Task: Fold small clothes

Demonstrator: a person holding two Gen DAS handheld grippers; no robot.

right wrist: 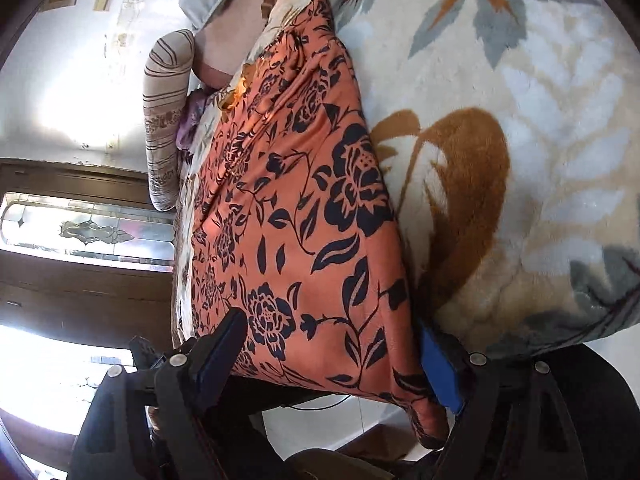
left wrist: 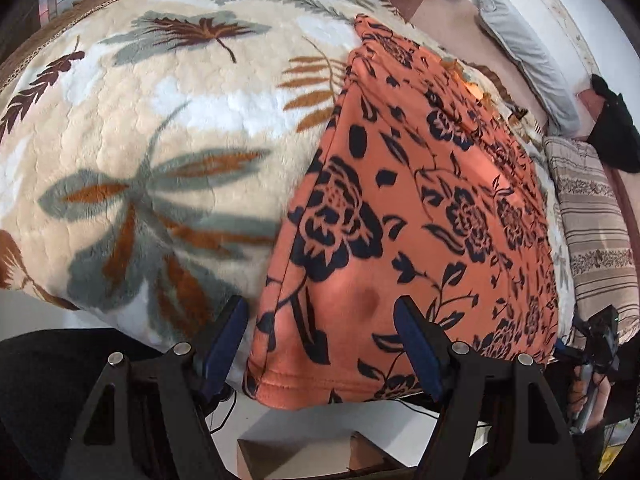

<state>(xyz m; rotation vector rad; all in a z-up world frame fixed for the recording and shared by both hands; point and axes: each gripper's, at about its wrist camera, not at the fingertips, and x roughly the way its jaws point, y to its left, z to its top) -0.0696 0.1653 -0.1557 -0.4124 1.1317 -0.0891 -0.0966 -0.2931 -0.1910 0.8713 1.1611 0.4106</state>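
1. Fingers wide on both sides, nothing pinched yet: the left gripper [left wrist: 320,344] straddles the near left corner of the orange floral garment [left wrist: 420,208], and its pads look clear of the cloth.
2. Over on the right gripper [right wrist: 336,356], same story. Its spread fingers bracket the garment's near right corner, and one blue pad [right wrist: 440,368] sits right against the seam edge; whether it touches, hard to call.
3. Where's the garment? Laid out flat and long on the bed's leaf-patterned blanket [left wrist: 152,128], hem hanging just over the near edge.
4. Why there? A flat spread keeps the seams straight, and an overhanging hem gives each pair of fingers something to close on.
5. Striped pillows [left wrist: 596,220] sit well apart, out of the way.
6. My read: one corner each, so the near hem can be carried away towards the far end for a fold.
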